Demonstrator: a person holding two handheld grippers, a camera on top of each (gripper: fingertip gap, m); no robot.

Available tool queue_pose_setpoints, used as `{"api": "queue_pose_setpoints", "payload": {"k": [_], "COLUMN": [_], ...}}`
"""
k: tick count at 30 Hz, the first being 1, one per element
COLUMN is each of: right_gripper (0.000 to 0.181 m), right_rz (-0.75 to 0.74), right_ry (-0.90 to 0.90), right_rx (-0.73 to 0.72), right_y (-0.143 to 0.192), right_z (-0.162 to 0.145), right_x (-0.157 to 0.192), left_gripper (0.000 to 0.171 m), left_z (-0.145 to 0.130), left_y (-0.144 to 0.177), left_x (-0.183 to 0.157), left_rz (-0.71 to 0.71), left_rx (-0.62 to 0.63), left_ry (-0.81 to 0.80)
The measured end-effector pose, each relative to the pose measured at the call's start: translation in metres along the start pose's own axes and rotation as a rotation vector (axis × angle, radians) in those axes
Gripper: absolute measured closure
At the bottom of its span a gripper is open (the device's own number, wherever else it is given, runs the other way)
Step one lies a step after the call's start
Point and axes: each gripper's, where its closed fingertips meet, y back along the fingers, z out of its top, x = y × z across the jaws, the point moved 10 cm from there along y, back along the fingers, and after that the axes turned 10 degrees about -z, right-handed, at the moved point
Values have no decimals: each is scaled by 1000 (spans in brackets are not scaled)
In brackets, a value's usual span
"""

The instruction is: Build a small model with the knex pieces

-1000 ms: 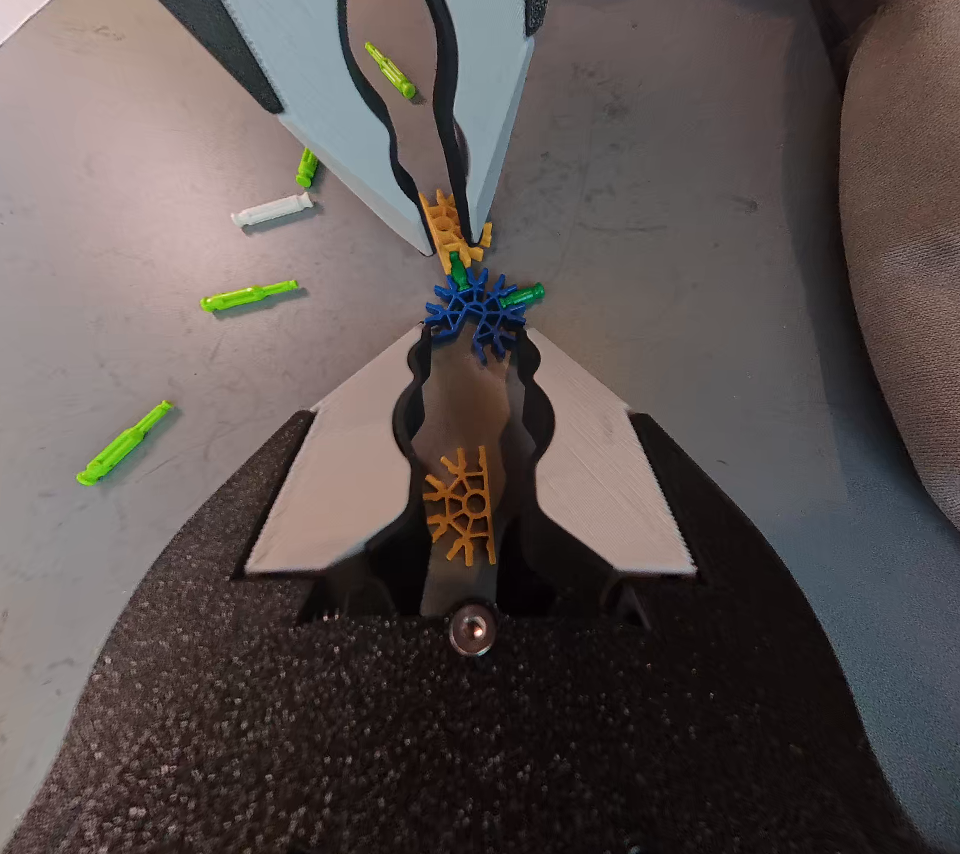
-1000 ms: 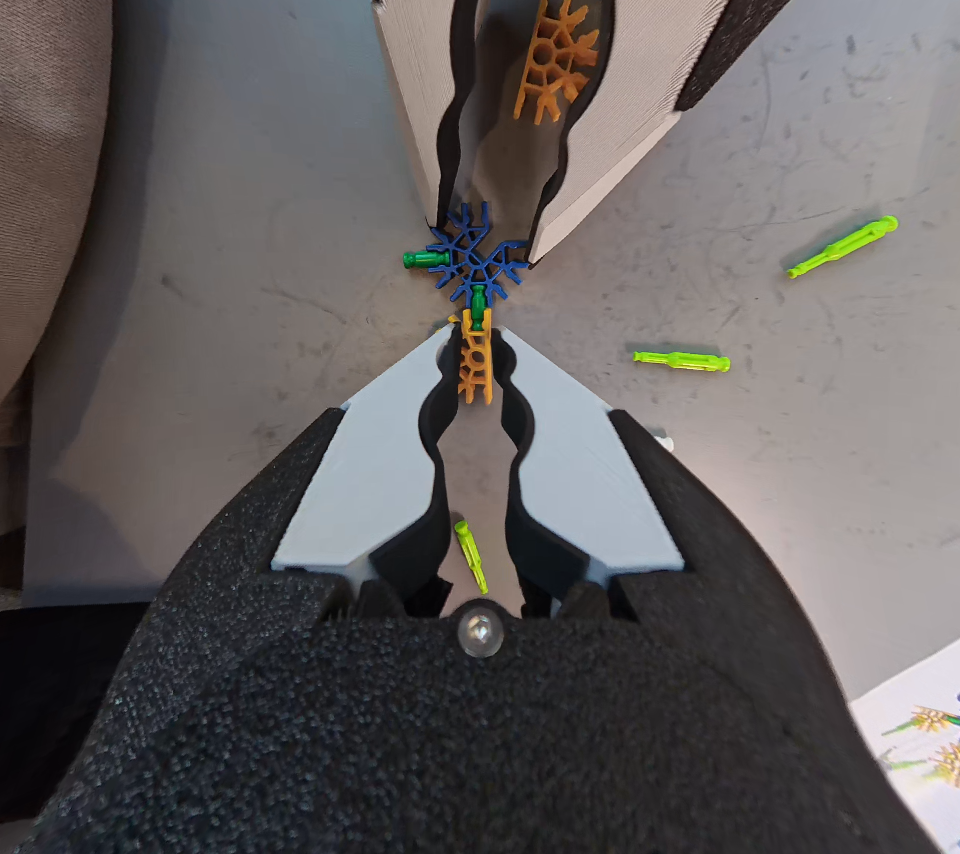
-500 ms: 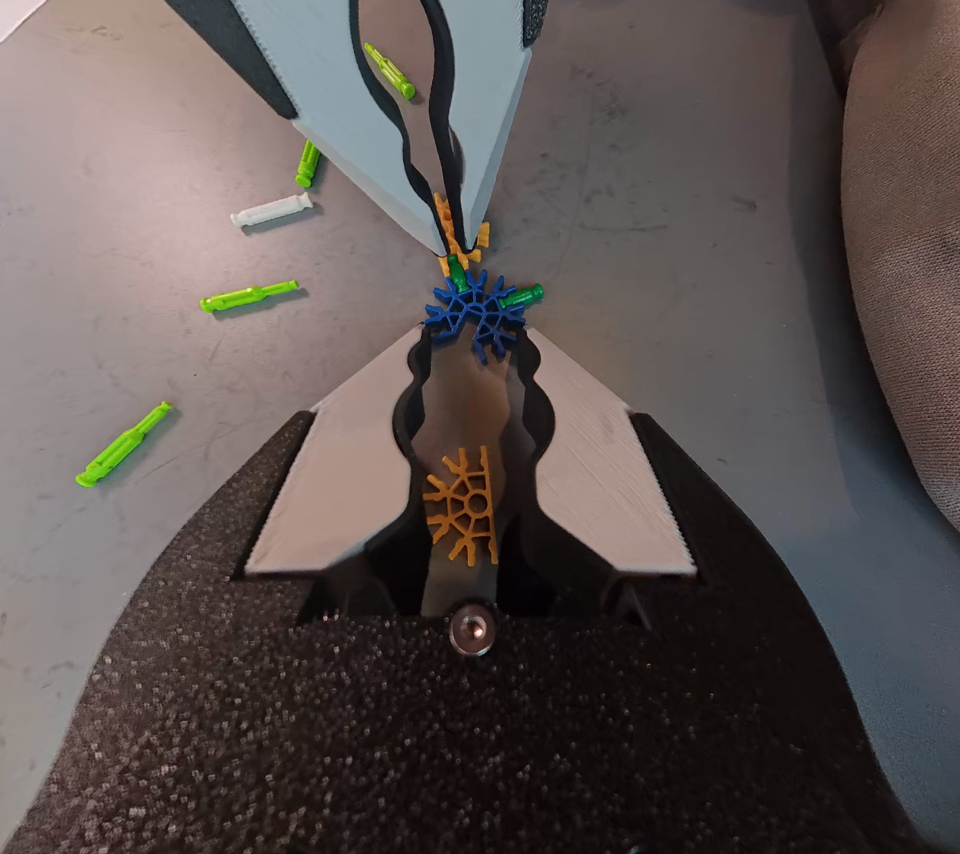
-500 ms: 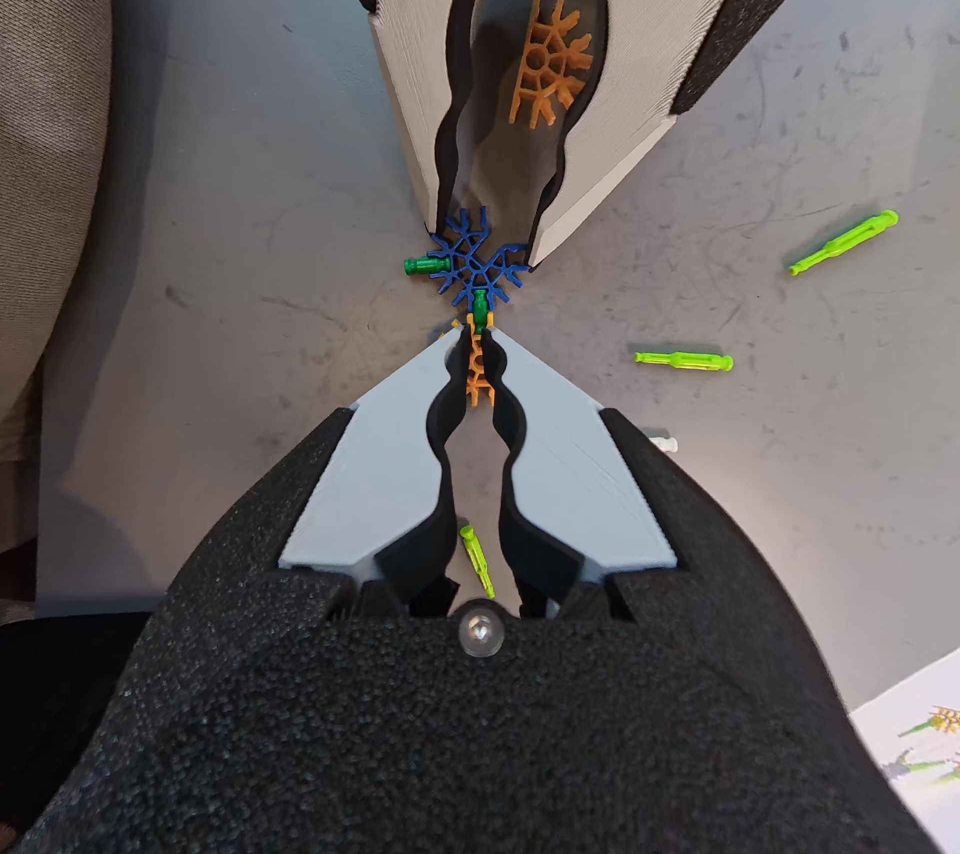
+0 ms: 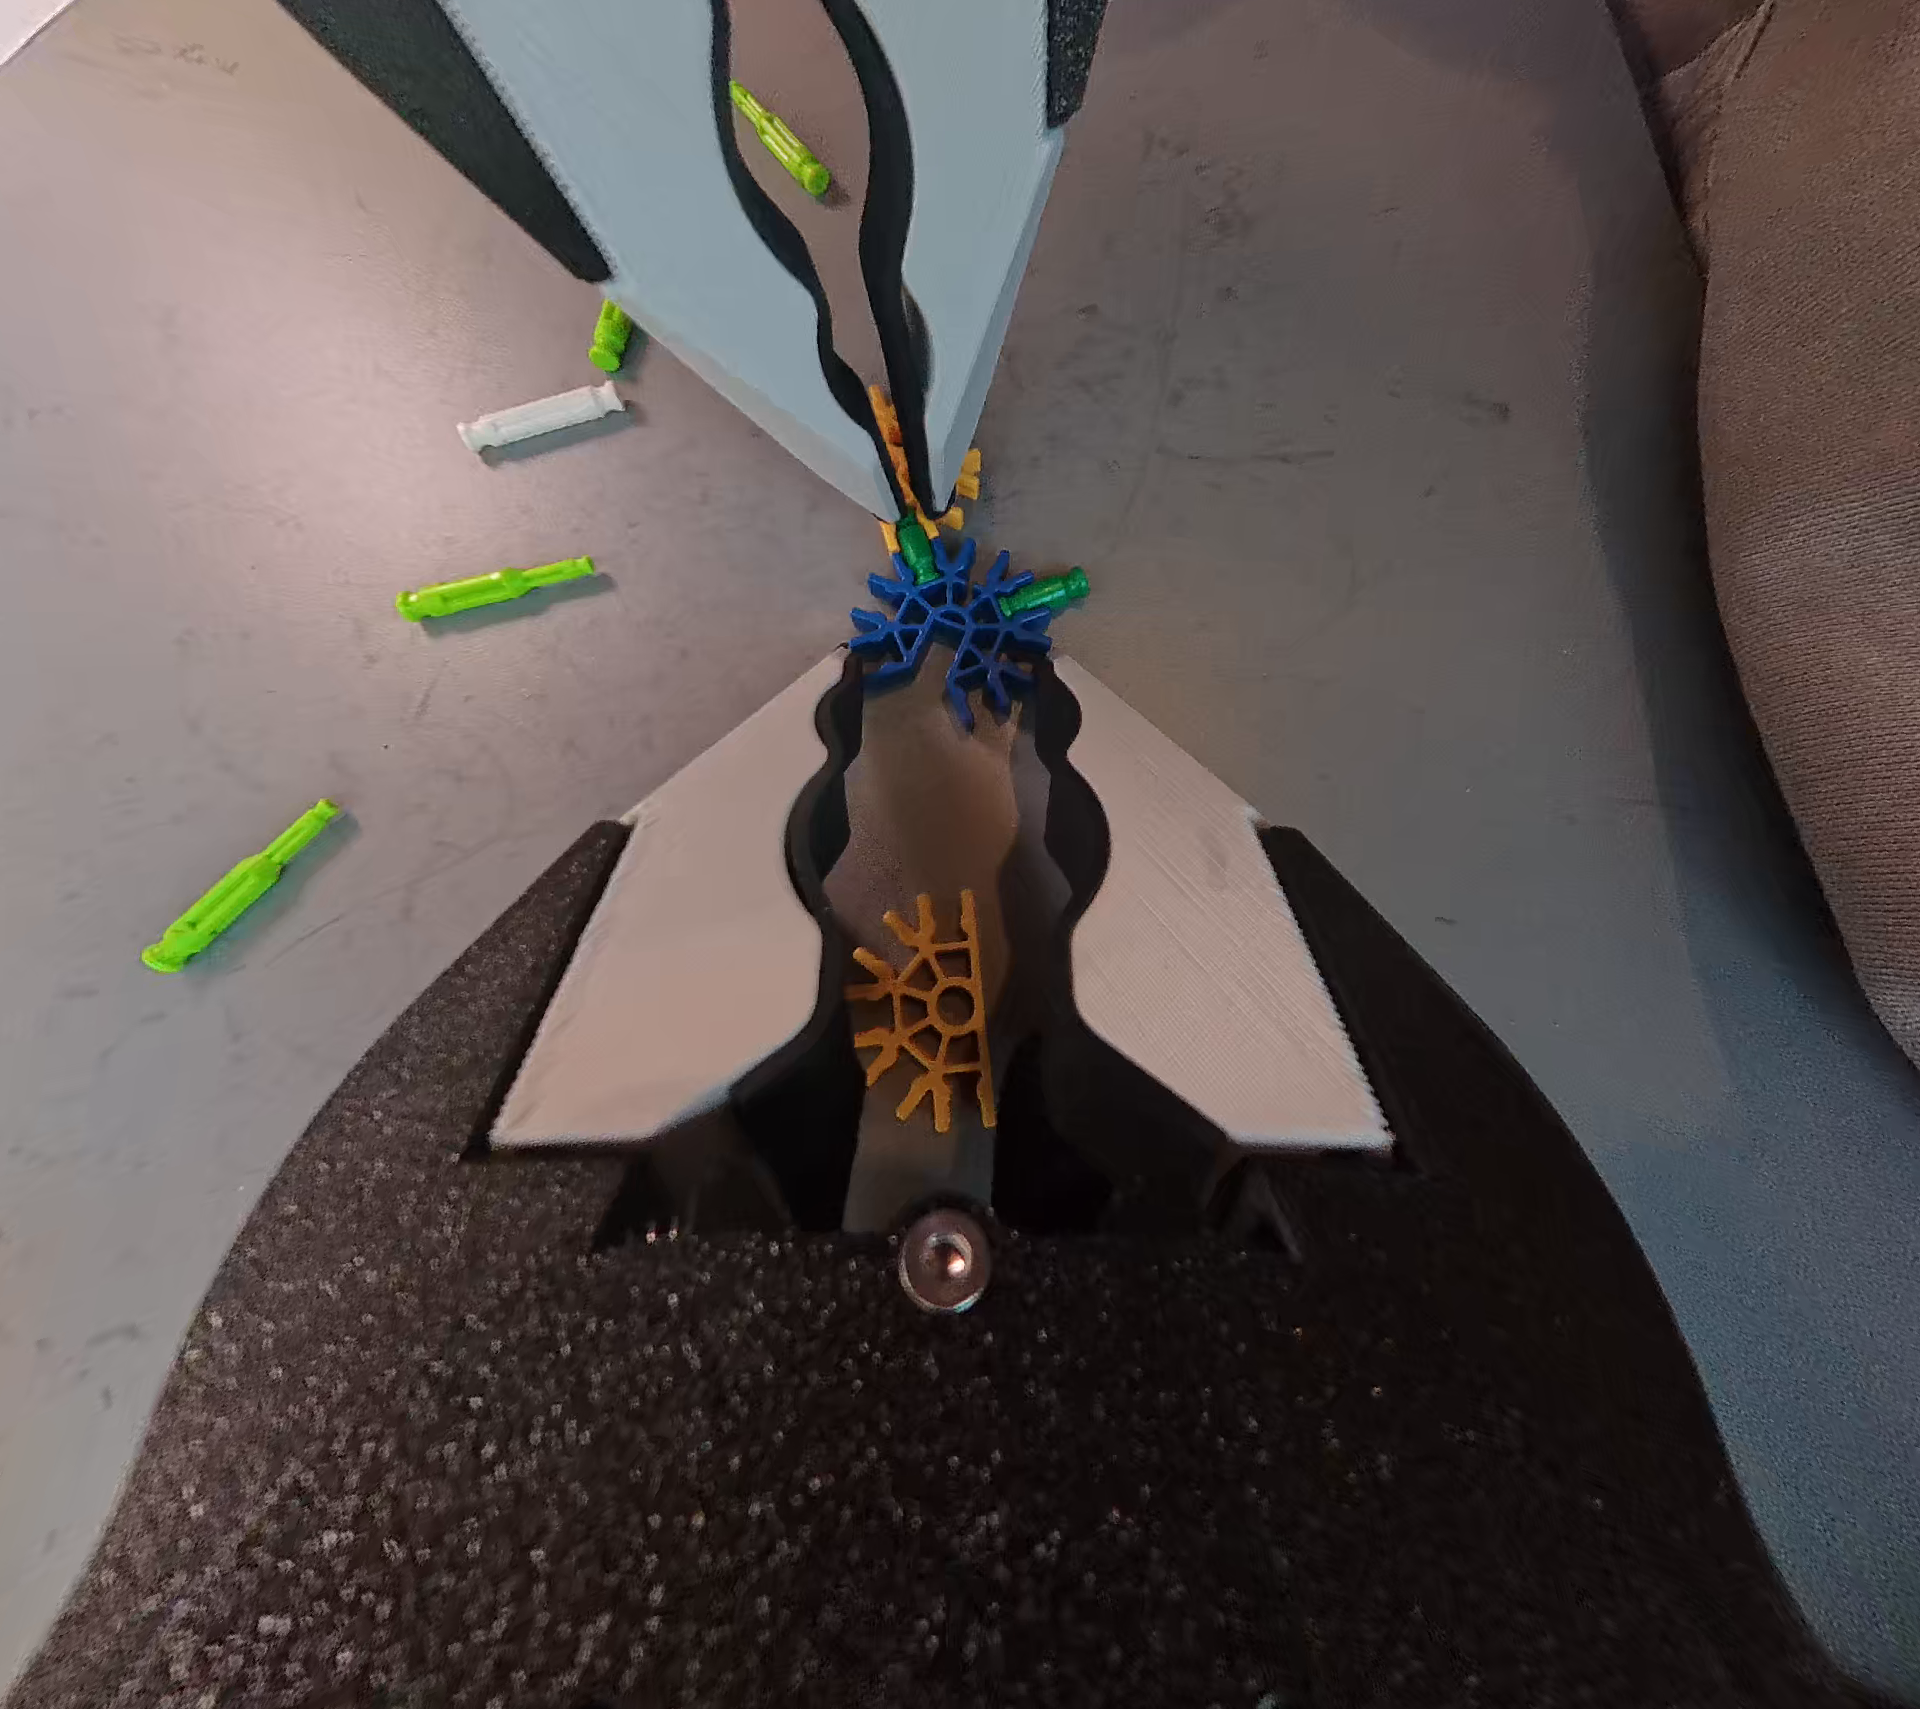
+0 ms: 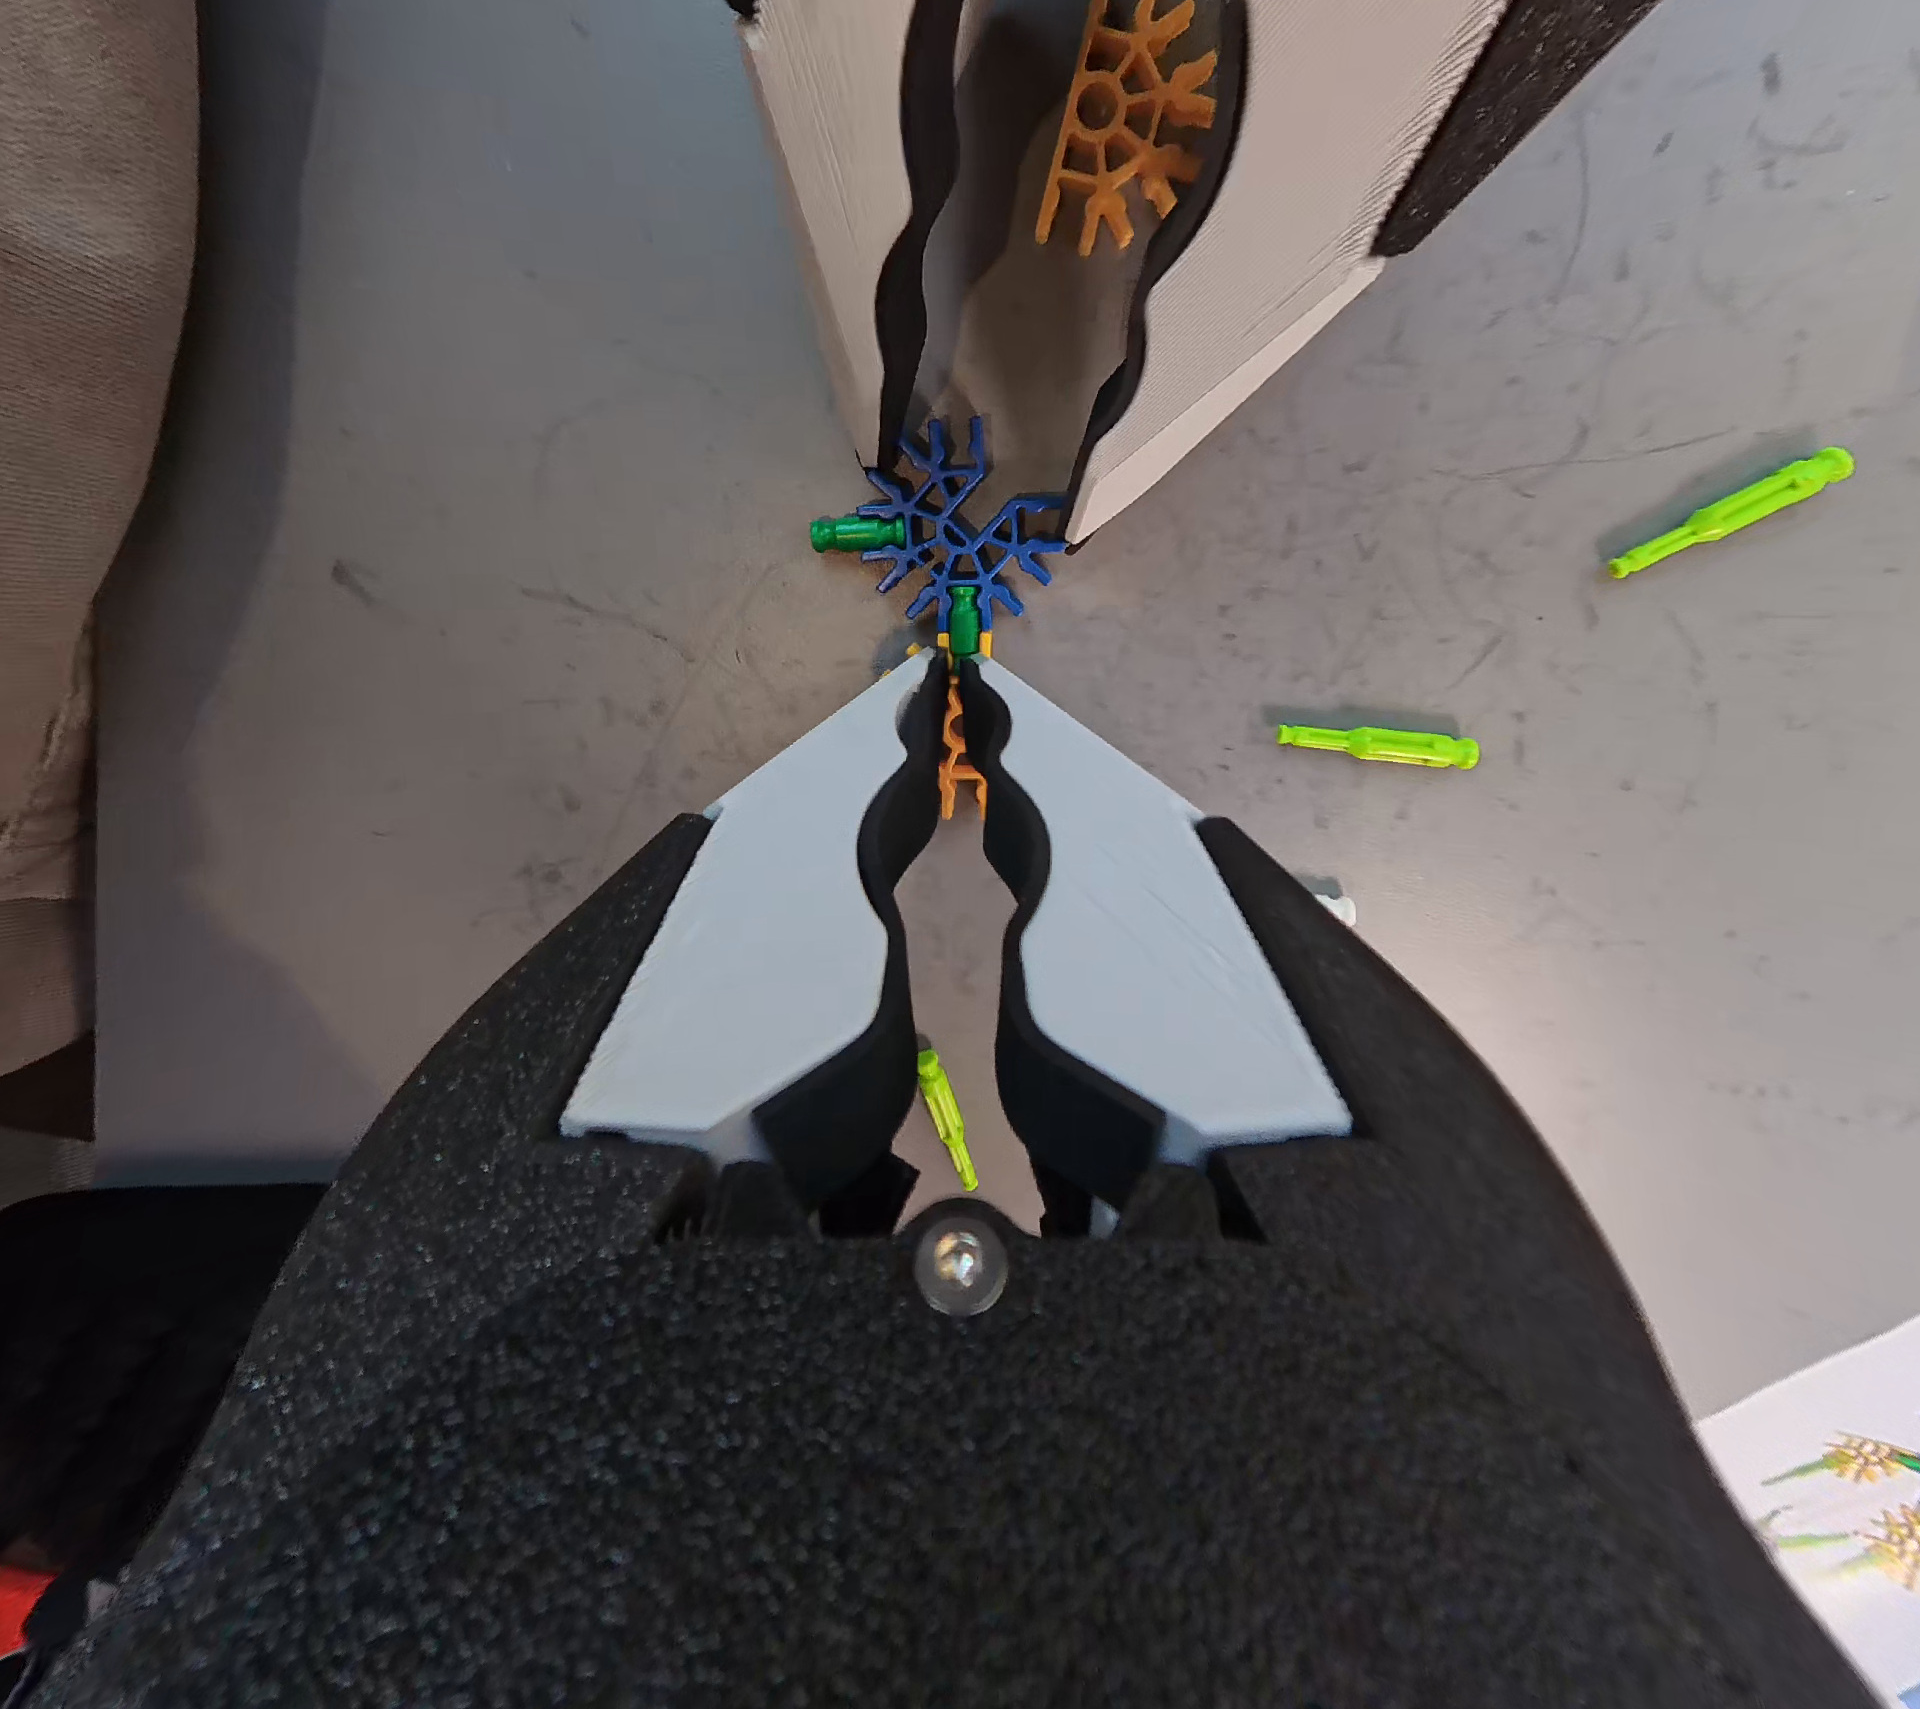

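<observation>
My left gripper (image 5: 945, 664) is shut on a blue snowflake connector (image 5: 940, 620), gripped across its width just above the grey table. Two short dark green rods are plugged into it. One (image 5: 1044, 591) sticks out free. The other (image 6: 963, 615) runs into an orange connector (image 6: 958, 750). My right gripper (image 6: 956, 664) is shut on that orange connector, which stands edge-on between its light blue fingers. The two grippers meet tip to tip. A second orange connector (image 5: 930, 1010) lies flat on the table under my left gripper's fingers.
Several light green rods (image 5: 494, 589) (image 5: 239, 890) (image 6: 1730, 511) and a white rod (image 5: 540, 418) lie loose on the table (image 5: 1299, 309). One green rod (image 6: 948, 1119) lies under my right gripper. Brown fabric (image 5: 1787, 412) borders one side. A printed sheet (image 6: 1818, 1493) lies at a corner. Less than 4 cm separates the two grippers' tips. About 8 cm separates my right fingertips from the white rod (image 5: 540, 418).
My right gripper's fingers have drawn closer together on the orange connector, which has turned from flat to edge-on. My left gripper and the blue connector have stayed put.
</observation>
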Motion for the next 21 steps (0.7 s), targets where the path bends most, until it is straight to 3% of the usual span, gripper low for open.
{"api": "queue_pose_setpoints", "payload": {"k": [4,9,16,21], "right_gripper": [170,173,176,176], "right_rz": [-42,-59,3,-36], "right_ry": [6,-70,-59,-40], "right_rx": [-6,-44,21,5], "right_y": [6,6,2,3], "right_z": [-7,-12,-5,-5], "right_x": [8,6,1,4], "left_gripper": [138,138,138,138], "left_z": [0,1,0,0], "left_y": [0,-1,-1,-1], "left_x": [-1,-1,-1,-4], "left_rz": [7,12,10,37], "left_rx": [1,2,-1,0], "left_ry": [-6,-10,0,-12]}}
